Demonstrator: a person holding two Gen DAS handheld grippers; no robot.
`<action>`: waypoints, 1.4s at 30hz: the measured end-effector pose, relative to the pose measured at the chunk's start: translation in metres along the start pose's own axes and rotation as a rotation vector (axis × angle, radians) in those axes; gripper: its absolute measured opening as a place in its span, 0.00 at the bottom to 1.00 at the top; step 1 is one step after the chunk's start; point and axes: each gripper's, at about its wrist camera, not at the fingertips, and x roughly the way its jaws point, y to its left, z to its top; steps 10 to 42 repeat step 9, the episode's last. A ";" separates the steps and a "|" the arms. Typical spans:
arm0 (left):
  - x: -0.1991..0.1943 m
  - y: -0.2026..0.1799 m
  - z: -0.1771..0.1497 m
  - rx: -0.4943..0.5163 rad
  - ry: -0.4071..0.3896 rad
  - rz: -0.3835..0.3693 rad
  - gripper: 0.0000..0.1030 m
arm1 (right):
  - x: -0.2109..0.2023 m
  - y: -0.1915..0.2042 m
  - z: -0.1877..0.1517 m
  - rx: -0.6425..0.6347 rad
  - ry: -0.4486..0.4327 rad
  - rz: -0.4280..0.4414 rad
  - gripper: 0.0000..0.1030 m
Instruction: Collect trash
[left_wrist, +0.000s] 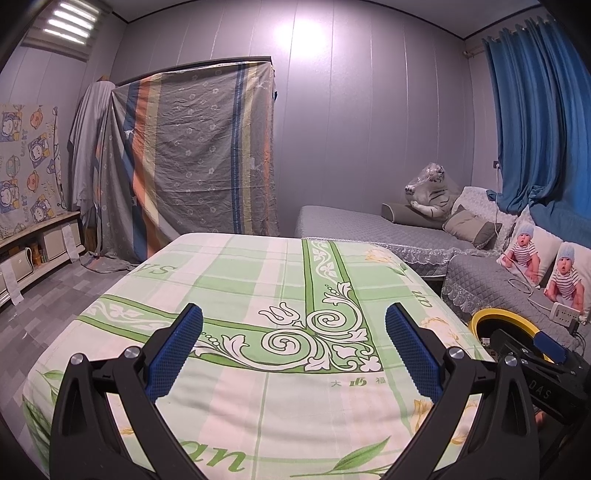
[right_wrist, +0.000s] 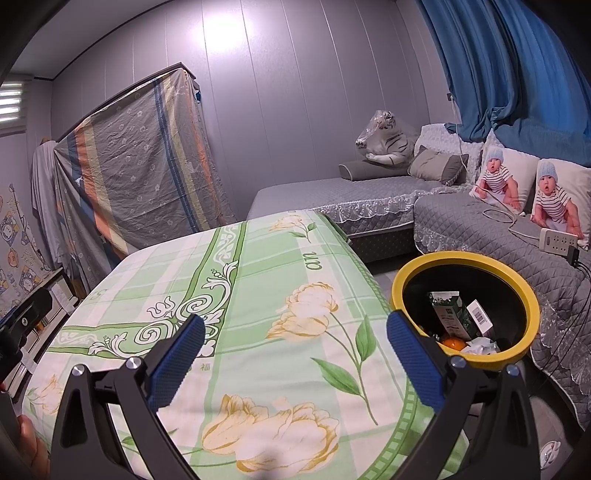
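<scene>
A black bin with a yellow rim stands on the floor right of the table. Inside lie a green-and-white carton, a white barcoded pack, an orange fruit and crumpled white paper. My right gripper is open and empty over the table's right side, its right finger in front of the bin's rim. My left gripper is open and empty above the table with the green floral cloth. The bin's rim shows at the right in the left wrist view, behind the right gripper's body.
A grey sofa with cushions, baby-print pillows and a plush tiger runs along the right. A power strip with cables lies on it. A cloth-draped wardrobe and a low shelf stand at the left.
</scene>
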 end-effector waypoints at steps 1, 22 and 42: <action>0.000 0.000 0.000 -0.001 0.000 -0.002 0.92 | 0.000 0.000 0.000 0.001 0.000 0.000 0.92; -0.001 0.001 0.000 -0.001 -0.003 -0.003 0.92 | 0.000 -0.001 0.000 0.003 0.002 0.000 0.92; -0.001 0.001 0.000 -0.001 -0.003 -0.003 0.92 | 0.000 -0.001 0.000 0.003 0.002 0.000 0.92</action>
